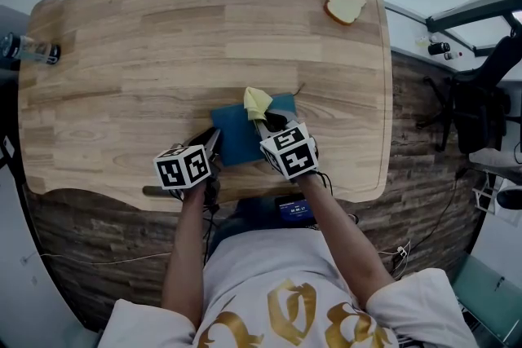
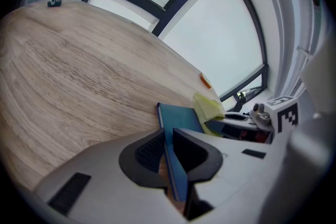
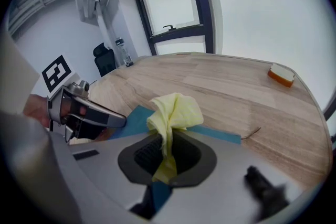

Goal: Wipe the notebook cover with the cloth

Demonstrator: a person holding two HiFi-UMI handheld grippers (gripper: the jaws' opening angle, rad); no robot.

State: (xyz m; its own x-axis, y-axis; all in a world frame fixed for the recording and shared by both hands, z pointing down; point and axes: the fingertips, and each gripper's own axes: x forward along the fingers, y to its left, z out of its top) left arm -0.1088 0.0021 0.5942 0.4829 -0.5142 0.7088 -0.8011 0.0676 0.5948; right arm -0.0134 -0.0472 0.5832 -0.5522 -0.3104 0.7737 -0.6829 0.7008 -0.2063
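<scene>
Firmly, the right gripper (image 3: 167, 152) pinches a crumpled yellow cloth (image 3: 176, 110), which bunches up over a flat blue notebook (image 1: 236, 134). The left gripper (image 2: 169, 152) is clamped on the notebook's left edge. The notebook lies near the front edge of the light wooden tabletop (image 1: 163, 45).

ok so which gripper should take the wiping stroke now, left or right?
Right. The right gripper is shut on the yellow cloth, held just over the blue notebook cover. The left gripper is clamped on the notebook's near edge, so it likely serves best as the anchor.
</scene>
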